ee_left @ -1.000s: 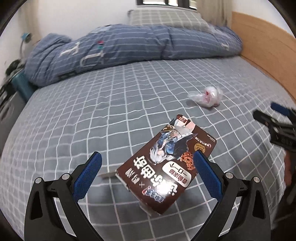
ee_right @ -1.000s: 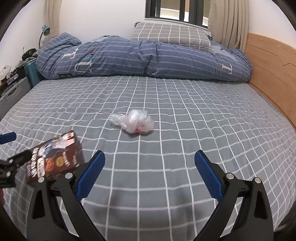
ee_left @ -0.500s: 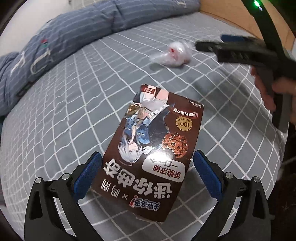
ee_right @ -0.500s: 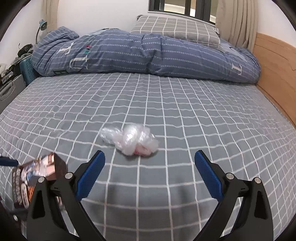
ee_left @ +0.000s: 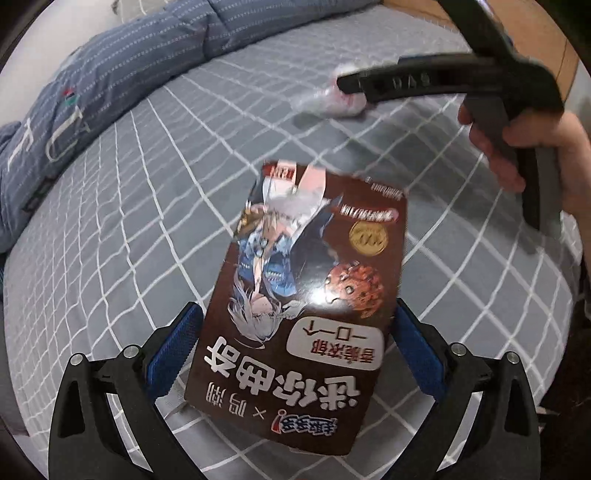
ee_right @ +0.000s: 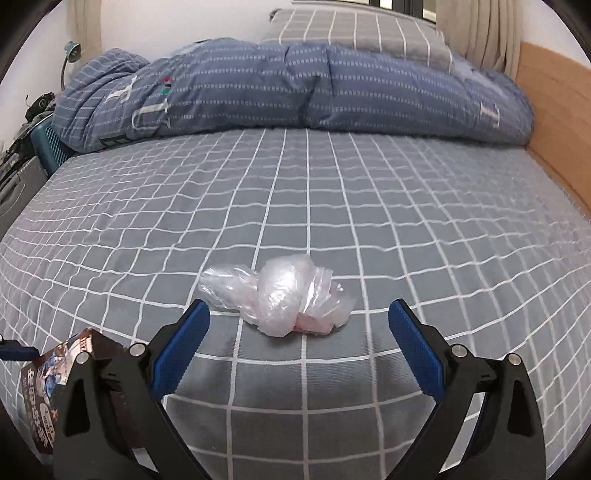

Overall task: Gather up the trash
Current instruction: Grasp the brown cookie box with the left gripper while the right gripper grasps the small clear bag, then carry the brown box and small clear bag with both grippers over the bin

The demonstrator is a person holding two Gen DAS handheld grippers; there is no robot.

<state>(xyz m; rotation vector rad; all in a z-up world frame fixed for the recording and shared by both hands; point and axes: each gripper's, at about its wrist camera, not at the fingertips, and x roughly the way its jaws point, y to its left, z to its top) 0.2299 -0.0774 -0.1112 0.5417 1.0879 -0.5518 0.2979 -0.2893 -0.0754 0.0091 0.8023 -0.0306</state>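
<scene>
While both tongs gape empty, left gripper [ee_left: 295, 347] straddles the box [ee_left: 314, 295] on the bed [ee_right: 332, 192]; right gripper [ee_right: 297, 328] nears the bag [ee_right: 277, 291]. Risk: slippery bag squirts out, or wide box skews, if jaws close off-centre.

A bed [ee_right: 369, 206] in grey checked sheet is filling the room, a blue duvet [ee_right: 295, 85] lying beside a wooden headboard [ee_right: 554, 110], curtains [ee_right: 480, 33] hanging behind.

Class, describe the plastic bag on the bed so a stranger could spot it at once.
Start at the bed with its grey checked sheet. In front of the rolled blue quilt, near the middle, lies the plastic bag. It is crumpled, see-through and pinkish, unlike the flat brown snack box beside it.
</scene>
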